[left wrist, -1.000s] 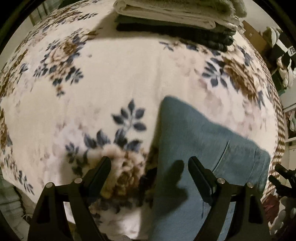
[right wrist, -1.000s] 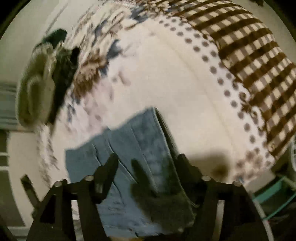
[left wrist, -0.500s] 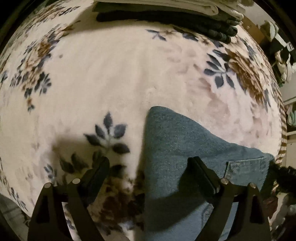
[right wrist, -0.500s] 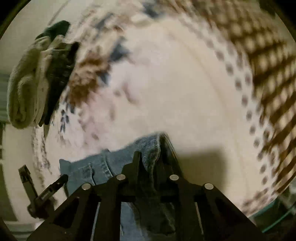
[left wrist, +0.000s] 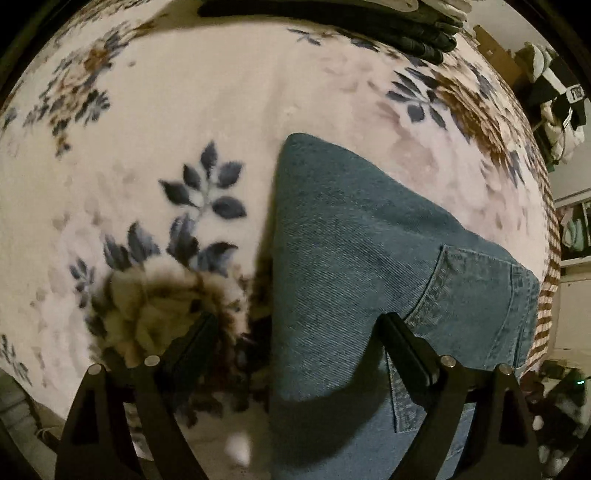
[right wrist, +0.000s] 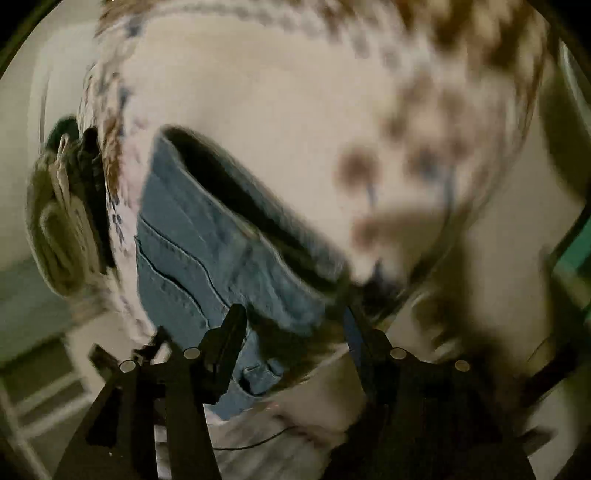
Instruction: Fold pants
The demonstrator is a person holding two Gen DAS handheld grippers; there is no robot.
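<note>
Both our sets of fingers, left (left wrist: pixel 295 332) and right (right wrist: pixel 295 325), gape empty, so the jeans (left wrist: pixel 369 240) between them could unfold on the blanket (left wrist: pixel 184 110).

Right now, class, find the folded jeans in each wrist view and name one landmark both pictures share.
Left wrist view: the folded jeans fill the centre-right, running to the bottom edge.
Right wrist view: the folded jeans lie left of centre, blurred, reaching down between the open jaws.
Shared landmark: the stack of folded clothes on the floral blanket.
</note>
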